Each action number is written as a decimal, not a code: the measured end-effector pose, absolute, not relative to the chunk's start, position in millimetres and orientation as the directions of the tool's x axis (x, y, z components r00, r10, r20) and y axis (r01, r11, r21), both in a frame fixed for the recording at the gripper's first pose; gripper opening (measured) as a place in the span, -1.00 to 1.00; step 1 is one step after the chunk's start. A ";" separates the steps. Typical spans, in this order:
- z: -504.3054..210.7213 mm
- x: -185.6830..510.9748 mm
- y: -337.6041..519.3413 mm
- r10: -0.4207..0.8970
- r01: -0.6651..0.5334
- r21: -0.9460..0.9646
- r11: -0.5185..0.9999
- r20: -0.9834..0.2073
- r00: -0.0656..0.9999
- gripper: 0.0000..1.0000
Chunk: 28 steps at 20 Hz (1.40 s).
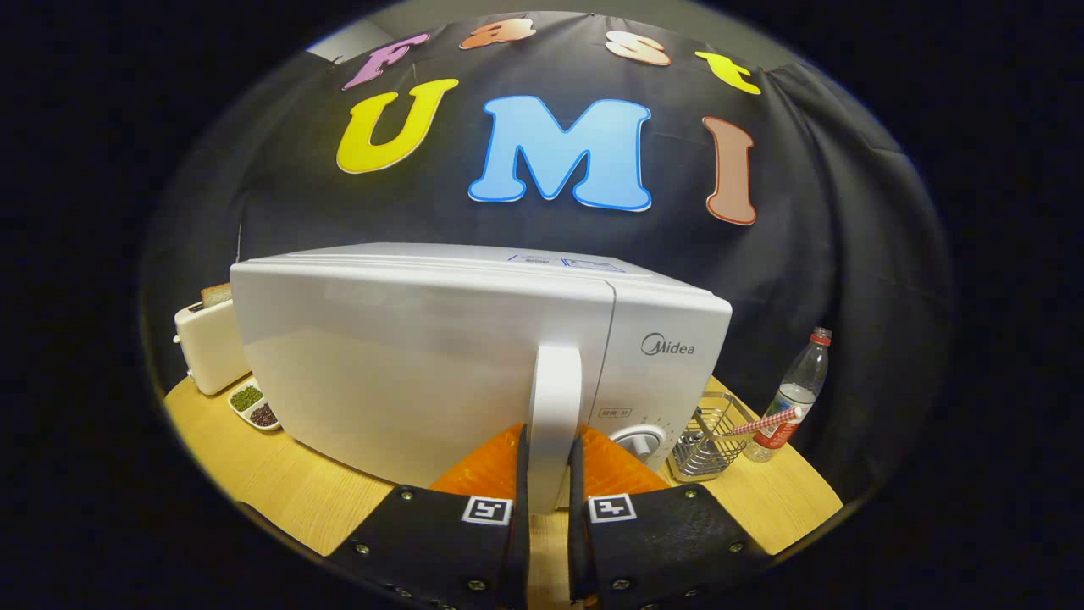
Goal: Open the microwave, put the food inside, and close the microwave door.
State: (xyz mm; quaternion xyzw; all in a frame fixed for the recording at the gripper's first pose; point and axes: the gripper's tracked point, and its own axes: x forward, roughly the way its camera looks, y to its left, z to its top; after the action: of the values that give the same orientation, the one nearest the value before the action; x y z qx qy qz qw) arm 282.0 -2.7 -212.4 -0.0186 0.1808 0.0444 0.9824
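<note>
Our gripper [549,470] is squeezing the microwave's [474,356] tall door handle [555,407] with both fingers, so we can pull the door open. The microwave sits on the wooden table [279,483], just ahead of us.

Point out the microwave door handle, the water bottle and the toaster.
microwave door handle [555,398]: gripper view, mid-bar, between the fingers.
water bottle [800,390]: gripper view, clear body.
toaster [212,347]: gripper view, side wall.
</note>
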 end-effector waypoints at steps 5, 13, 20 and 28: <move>-213.5 281.4 -1.8 0.096 -0.102 0.005 0.995 -0.387 0.917 -0.82; -213.2 268.6 -1.5 0.050 -0.064 -0.017 0.998 -0.433 0.900 -0.82; -209.0 226.1 5.9 0.064 -0.078 -0.013 0.997 -0.442 0.895 -0.83; -204.6 162.7 28.9 0.097 -0.147 -0.079 0.986 -0.448 0.889 -0.45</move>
State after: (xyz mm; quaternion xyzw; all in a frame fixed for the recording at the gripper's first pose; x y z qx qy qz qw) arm 162.7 28.9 -204.6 -0.0553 0.2272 0.0629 0.9702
